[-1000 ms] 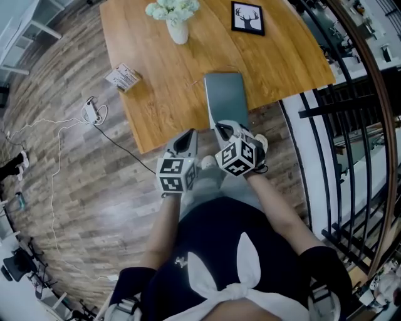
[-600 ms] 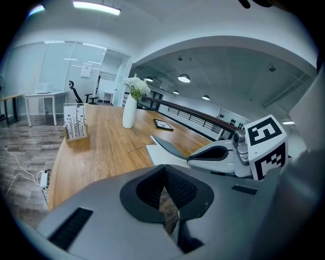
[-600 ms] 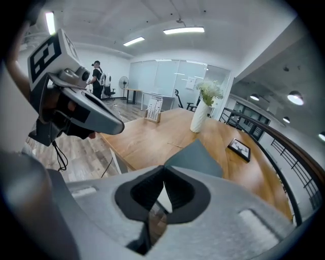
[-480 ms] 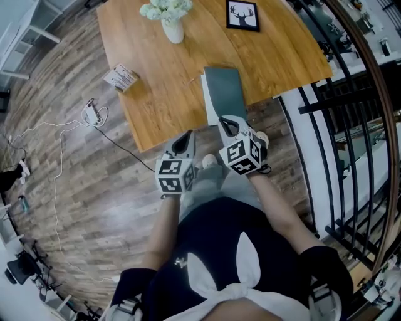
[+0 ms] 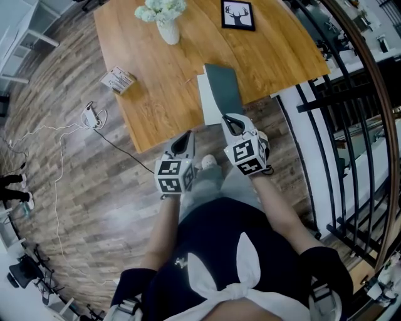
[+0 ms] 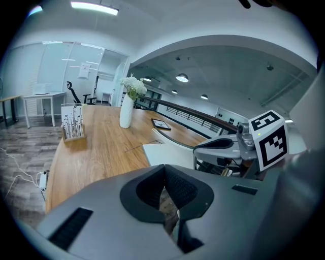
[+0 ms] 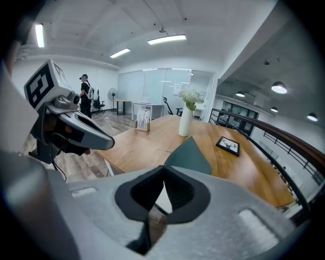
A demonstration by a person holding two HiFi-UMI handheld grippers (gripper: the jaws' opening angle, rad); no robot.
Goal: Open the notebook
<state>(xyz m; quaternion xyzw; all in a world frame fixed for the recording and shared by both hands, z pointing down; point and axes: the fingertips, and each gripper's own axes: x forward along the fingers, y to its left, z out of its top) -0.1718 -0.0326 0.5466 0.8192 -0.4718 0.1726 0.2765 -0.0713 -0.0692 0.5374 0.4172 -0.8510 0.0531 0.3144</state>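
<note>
With right gripper (image 5: pixel 230 120), jaws pinched on the teal cover, holds notebook (image 5: pixel 222 88) partly open at near edge of table (image 5: pixel 156 94). Left gripper (image 5: pixel 185 139) closed, empty. White flowers (image 5: pixel 161 9) in vase (image 5: pixel 169 31) toward far edge. Only in right gripper view: a standing person (image 7: pixel 85 91).

No legible words or numbers; no brands (print on the small box (image 5: pixel 119 79) too tiny)

we see a notebook (image 5: pixel 222 89) with a grey-green cover and white pages. the table (image 5: pixel 156 81) is orange-brown wood. the vase (image 5: pixel 168 32) is white. the picture (image 5: pixel 238 15) has a black frame. the floor (image 5: pixel 75 188) has grey-brown planks.
</note>
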